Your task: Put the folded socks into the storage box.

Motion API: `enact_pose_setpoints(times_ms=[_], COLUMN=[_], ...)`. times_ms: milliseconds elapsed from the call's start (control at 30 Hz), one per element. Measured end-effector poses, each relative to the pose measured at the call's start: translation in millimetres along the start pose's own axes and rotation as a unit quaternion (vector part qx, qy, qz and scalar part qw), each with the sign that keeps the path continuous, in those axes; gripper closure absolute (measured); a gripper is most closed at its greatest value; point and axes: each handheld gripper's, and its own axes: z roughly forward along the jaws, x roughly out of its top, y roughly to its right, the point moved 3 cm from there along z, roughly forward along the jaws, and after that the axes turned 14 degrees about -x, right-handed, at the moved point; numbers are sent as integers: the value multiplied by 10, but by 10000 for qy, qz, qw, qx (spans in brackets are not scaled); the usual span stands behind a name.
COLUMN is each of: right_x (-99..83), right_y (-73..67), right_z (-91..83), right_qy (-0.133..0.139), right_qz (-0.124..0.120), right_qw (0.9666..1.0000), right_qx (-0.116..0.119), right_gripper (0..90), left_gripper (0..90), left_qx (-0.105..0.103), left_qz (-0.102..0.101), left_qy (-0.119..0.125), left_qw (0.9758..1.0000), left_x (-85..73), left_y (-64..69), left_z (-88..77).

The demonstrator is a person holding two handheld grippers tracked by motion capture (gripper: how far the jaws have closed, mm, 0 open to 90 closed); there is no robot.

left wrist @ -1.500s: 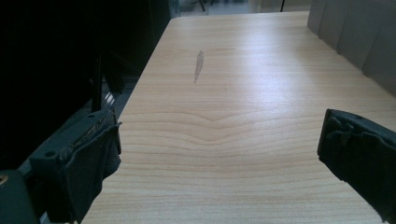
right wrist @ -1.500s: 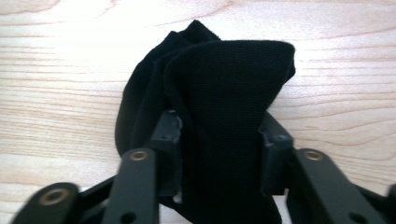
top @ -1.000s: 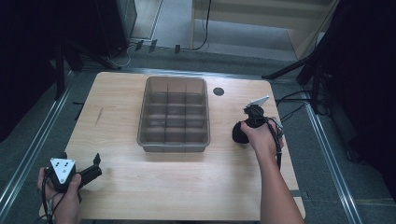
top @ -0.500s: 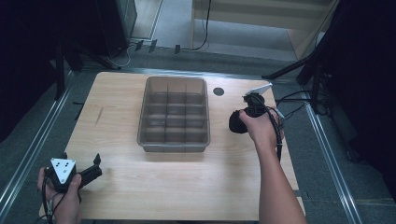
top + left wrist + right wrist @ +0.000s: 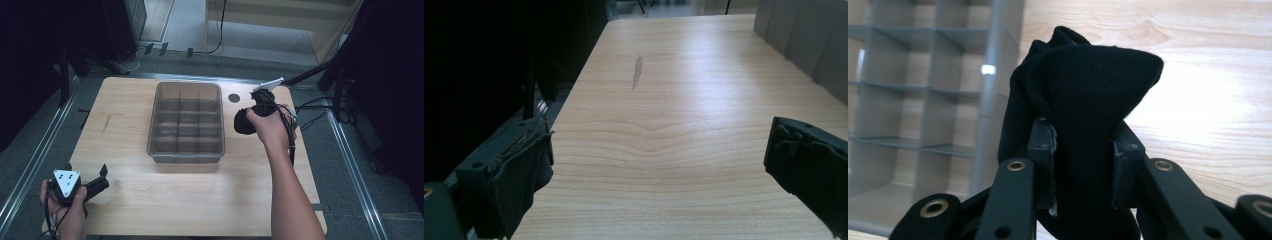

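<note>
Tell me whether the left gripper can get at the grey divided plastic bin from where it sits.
Probably yes: the left gripper is open and holds nothing, and bare wooden table lies between it and the grey divided plastic bin.

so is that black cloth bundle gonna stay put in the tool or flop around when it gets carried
The black cloth bundle is probably soft and floppy: it bunches and folds above the right tool, whose jaws pinch it. It likely weighs little, since a narrow pinch holds it off the table. The knit looks grippy, so slipping seems unlikely.
</note>
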Motion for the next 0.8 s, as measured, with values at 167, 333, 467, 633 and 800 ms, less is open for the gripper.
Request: enact_pose_setpoints(times_ms=[167, 333, 467, 633, 800], right_x=[67, 105, 113, 113, 106], right_y=[-149, -324, -482, -628, -788], right_z=[-100, -152, -120, -78, 22], right_qy=[87, 141, 121, 72, 10], right_qz=[-111, -195, -339, -426, -588], right_qw=[9999, 9994, 9989, 9983, 9975], right_qx=[75, 240, 299, 397, 390], right_gripper=[691, 691, 690, 688, 687], left_gripper=[0, 0, 0, 0, 0], left_qx=[0, -5, -4, -7, -11], left_qz=[4, 2, 6, 2, 9], left_qy=[-7, -13, -6, -15, -7], left_qw=[10000, 10000, 10000, 10000, 10000], left_x=[1, 1, 0, 1, 1], left_y=[3, 2, 3, 2, 3], left_z=[5, 3, 2, 4, 5])
